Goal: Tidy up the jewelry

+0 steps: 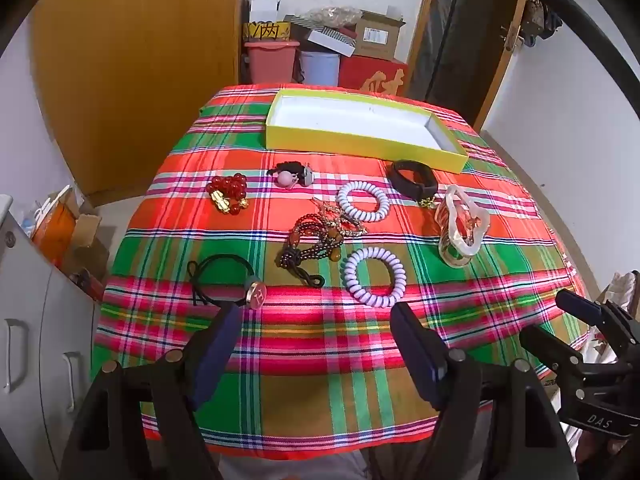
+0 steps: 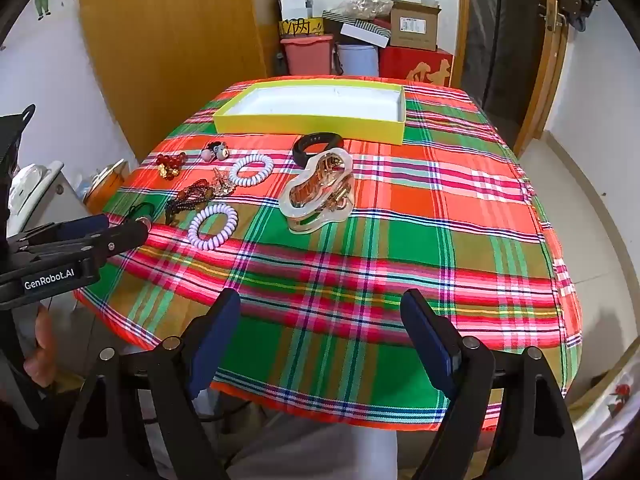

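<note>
A shallow yellow box [image 1: 360, 146] [image 2: 308, 124] with a white inside stands empty at the far side of the plaid table. In front of it lie a red bead bracelet [image 1: 228, 196], a pink-ball hair tie [image 1: 290, 174], two lilac coil hair ties [image 1: 363, 200] [image 1: 374, 276], a tangle of dark beads [image 1: 316, 240], a black band [image 1: 412, 178], a clear claw clip [image 1: 460, 226] [image 2: 320, 192] and a black elastic with a round charm [image 1: 228, 280]. My left gripper [image 1: 316, 312] hangs open over the near edge. My right gripper [image 2: 320, 300] is open too, nothing between its fingers.
Behind the table stand stacked boxes, a pink bin [image 1: 272, 60] and a blue bucket [image 1: 320, 66], with a wooden wardrobe [image 1: 140, 60] at left. A grey cabinet [image 1: 36, 320] sits close on the left. The right half of the tablecloth [image 2: 460, 208] is bare.
</note>
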A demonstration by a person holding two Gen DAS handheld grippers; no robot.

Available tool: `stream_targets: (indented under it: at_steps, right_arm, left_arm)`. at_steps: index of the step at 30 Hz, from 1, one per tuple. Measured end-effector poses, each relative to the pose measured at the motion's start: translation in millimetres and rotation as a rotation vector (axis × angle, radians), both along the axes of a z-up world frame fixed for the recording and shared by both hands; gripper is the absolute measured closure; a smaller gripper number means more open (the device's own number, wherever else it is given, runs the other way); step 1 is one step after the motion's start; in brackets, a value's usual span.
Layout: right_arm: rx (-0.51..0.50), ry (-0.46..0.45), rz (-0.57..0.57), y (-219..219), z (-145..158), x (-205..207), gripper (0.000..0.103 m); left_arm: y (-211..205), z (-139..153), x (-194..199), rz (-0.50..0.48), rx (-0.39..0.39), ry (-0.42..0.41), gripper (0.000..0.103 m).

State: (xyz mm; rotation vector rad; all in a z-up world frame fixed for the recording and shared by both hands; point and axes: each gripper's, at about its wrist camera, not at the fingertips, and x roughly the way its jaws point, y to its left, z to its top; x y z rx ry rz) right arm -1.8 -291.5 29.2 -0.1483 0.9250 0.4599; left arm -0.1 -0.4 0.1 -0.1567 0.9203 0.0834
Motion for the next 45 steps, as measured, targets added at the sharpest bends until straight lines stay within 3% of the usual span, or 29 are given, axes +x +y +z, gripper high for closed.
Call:
stream_targets:
  at_steps: [11,27,45]
  right_arm:
    - [-0.002,0.02,-0.008,5.4,-9.8,14.3,0.021]
    - [-0.003,0.028,-0.003,5.5,-4.0,7.0,0.021]
    - [-0.008,0.031,0.002,6.6,-1.7,8.1,0.021]
  left_arm:
    - [-7.7,-1.0,2.1,0.002,0.038,0.009,0.027]
    - [0.3,1.8,-3.7,-0.019,0.02,0.0,0.027]
    - [-3.0,1.9,-6.5,-0.015,0.05,-0.007,0.027]
